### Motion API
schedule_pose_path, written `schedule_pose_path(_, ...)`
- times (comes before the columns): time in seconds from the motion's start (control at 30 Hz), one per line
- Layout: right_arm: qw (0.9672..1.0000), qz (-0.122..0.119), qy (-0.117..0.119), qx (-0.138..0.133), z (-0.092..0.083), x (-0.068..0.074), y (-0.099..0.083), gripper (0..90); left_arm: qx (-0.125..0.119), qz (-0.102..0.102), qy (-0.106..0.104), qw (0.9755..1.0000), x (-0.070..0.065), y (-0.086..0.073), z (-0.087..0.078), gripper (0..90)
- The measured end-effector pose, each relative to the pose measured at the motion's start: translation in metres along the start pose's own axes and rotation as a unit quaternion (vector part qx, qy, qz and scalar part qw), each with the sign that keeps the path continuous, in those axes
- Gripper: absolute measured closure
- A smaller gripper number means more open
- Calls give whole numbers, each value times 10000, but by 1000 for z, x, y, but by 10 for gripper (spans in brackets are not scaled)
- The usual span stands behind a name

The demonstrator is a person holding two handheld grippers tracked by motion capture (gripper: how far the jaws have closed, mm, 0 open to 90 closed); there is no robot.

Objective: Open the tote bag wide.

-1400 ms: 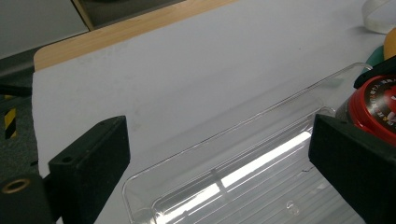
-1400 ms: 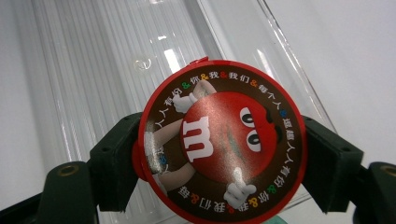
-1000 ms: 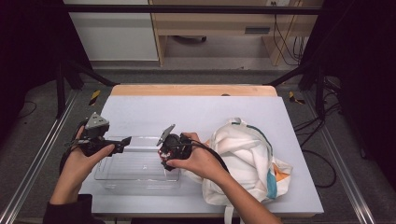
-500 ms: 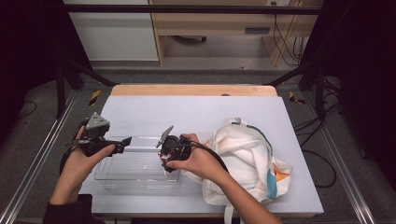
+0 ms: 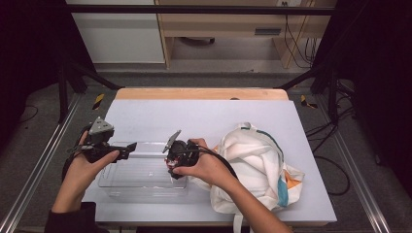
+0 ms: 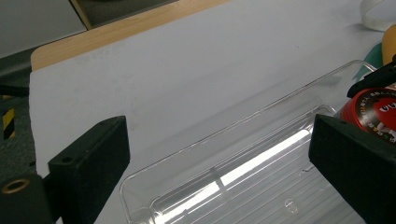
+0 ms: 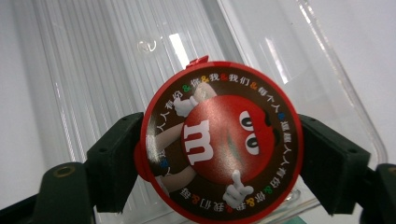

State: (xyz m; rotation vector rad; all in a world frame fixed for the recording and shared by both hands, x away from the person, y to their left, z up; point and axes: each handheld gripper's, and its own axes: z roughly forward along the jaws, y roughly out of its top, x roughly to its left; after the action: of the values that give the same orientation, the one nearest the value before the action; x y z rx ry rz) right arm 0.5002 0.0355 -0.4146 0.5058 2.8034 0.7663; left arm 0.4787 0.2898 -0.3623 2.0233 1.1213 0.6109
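We found the right gripper point(image 5: 176, 162) poised over the right end of the clear plastic tray point(image 5: 141, 187) on the bench point(image 5: 204, 111), its jaws closed on either side of a round red candy tub point(image 7: 219, 140), having just eased a little wider with the tub between them. The left gripper point(image 6: 219, 158) sat at the tray's left end with its jaws spread wide and nothing between them. A white backpack point(image 5: 257, 160) lay just right of the tray.

Left claw point(image 5: 127, 151) level, jaws wide apart, hand gripping its body. Right claw point(image 5: 171, 166) pointing down, jaws just opened further, wrist bent inward.
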Motion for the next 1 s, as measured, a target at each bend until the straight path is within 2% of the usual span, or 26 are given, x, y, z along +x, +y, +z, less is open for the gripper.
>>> schedule_pose_path(0.17, 10000, 33, 26, -77, -5, -2, -1, 175, -9, 1, 0, 10000, 0, 0, 0, 53)
schedule_pose_path(0.47, 9989, 65, -72, -464, -22, -4, -3, 119, 12, 8, 6, 10000, 0, 0, 1, 53)
schedule_pose_path(1.0, 9940, 383, -252, -994, -72, -16, -27, 103, 52, 61, 18, 10000, -3, 1, 2, 53)
